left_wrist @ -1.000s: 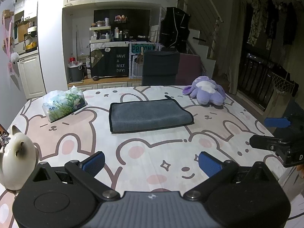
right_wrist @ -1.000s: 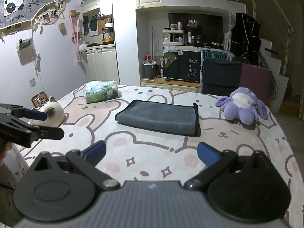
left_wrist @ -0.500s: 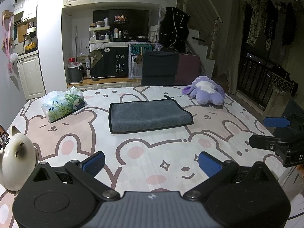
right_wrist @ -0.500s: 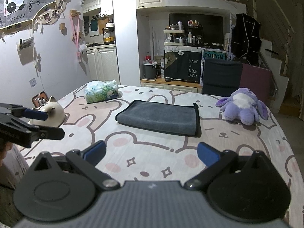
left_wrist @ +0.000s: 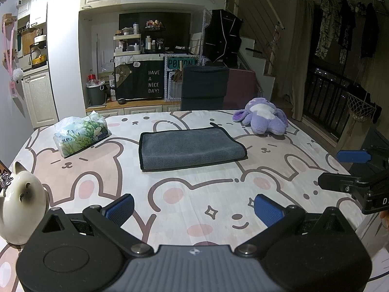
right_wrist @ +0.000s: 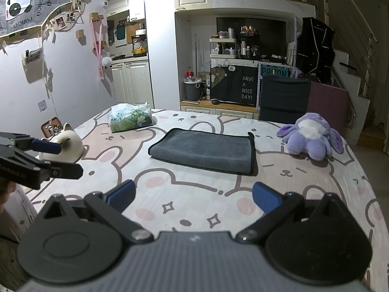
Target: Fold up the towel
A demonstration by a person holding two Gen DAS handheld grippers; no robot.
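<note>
A table (left_wrist: 194, 189) spread with a bear-print cloth fills both wrist views, and a grey towel (left_wrist: 190, 147) lies flat near its middle, already doubled over, with black piping along its edges. The towel sits well ahead of both tools, out of reach of either, its long axis running across the table from left to right. Its rounded fold faces the right side in the left view, the piped open edges the left and far sides, and a small corner tab sticks up at the far right.

A purple plush (left_wrist: 261, 116) rests beyond the towel's right end, a tissue pack (left_wrist: 81, 133) off its left end, and a cat figurine (left_wrist: 20, 202) stands at the table's near left corner, all apart from the towel.

The left gripper (left_wrist: 193, 206) hovers over the near edge with its blue pads spread wide and nothing between them. The right gripper (right_wrist: 193, 196) is likewise wide open and empty. Each shows at the rim of the other's view, level with one another. Neither looks clearly nearer; the towel lies forward and roughly between them, so a further fold would likely call for each tool to reach ahead to its own end
</note>
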